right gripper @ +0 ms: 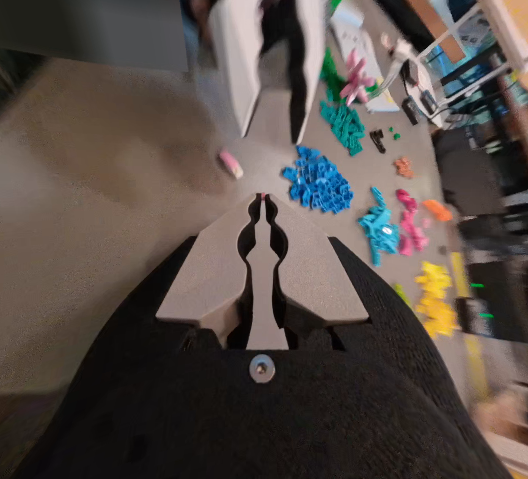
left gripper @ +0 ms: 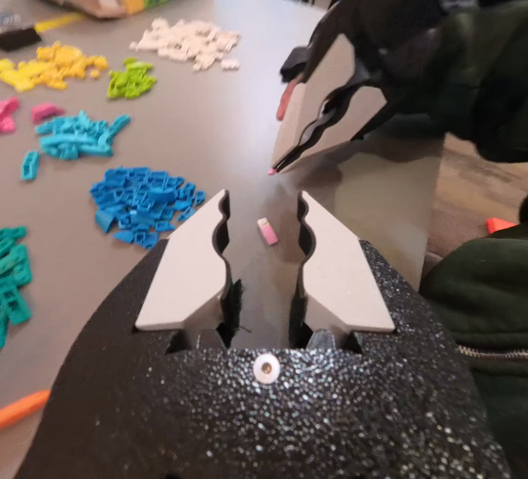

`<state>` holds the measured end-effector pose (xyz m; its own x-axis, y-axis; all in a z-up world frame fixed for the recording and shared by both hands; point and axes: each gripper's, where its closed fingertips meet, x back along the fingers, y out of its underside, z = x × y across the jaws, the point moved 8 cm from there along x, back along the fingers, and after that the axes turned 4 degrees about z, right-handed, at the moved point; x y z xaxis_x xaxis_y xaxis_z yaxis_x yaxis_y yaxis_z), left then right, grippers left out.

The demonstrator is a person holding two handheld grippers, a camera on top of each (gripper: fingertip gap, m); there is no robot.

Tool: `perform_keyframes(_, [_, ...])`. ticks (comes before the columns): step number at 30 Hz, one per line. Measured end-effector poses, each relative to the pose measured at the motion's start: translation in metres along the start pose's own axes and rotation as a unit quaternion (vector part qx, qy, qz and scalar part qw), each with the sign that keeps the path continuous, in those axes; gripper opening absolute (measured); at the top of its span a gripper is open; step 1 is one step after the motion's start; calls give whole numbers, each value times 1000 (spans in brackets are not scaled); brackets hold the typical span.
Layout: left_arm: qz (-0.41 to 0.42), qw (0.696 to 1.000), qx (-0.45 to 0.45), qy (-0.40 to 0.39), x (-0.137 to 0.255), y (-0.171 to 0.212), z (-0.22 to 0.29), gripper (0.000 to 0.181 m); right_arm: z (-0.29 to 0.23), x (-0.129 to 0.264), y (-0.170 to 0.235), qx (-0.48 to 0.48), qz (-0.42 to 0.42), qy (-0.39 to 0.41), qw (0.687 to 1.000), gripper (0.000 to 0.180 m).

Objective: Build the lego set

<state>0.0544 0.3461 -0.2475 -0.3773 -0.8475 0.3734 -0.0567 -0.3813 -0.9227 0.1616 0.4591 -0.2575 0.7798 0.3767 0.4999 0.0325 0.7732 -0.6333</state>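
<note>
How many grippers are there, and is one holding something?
2. The left gripper hangs open over a small pink-and-white brick piece on the grey table. The right gripper is pinching a tiny pink brick.

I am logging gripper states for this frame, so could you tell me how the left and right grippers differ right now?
The left gripper is open with nothing between its fingers, while the right gripper is shut on a tiny pink piece. The left gripper aims at the pink-and-white brick lying on the table, whereas the right gripper's tips point beside it. Both have grey fingers with wavy black inner edges.
</note>
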Motion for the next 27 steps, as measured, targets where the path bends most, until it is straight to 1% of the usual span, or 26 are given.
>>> perform_keyframes(1, [-25,1000,6,-9,0,2,0,49,-6,-4,3,61,-32,1,998,1])
perform_keyframes(2, [-45,999,12,-12,-1,5,3,52,-11,-6,5,112,-51,1,992,1])
perform_keyframes(4, [-75,997,13,-17,-4,10,9,52,-18,-10,6,175,-66,-1,982,1])
perform_keyframes(8, [-108,994,14,-29,-7,20,15,44,-23,-12,7,223,-68,-9,972,1])
perform_keyframes(12, [-128,991,23,-32,-13,27,15,38,-23,-12,4,244,-74,-23,967,1])
perform_keyframes(17, [-134,989,-7,-69,-17,27,11,22,-20,-12,2,205,-67,-48,975,4])
perform_keyframes(21, [-135,988,-6,-70,-17,27,11,21,-15,-10,-1,161,-58,-60,983,15])
perform_keyframes(24, [-137,988,-4,-71,-16,27,9,16,-13,-9,-2,132,-53,-74,987,19])
perform_keyframes(25, [-138,988,-5,-69,-16,27,9,12,-12,-9,-1,121,-51,-76,988,19])
perform_keyframes(27, [-140,988,-4,-65,-16,27,9,11,-10,-9,-2,65,-40,-84,994,20])
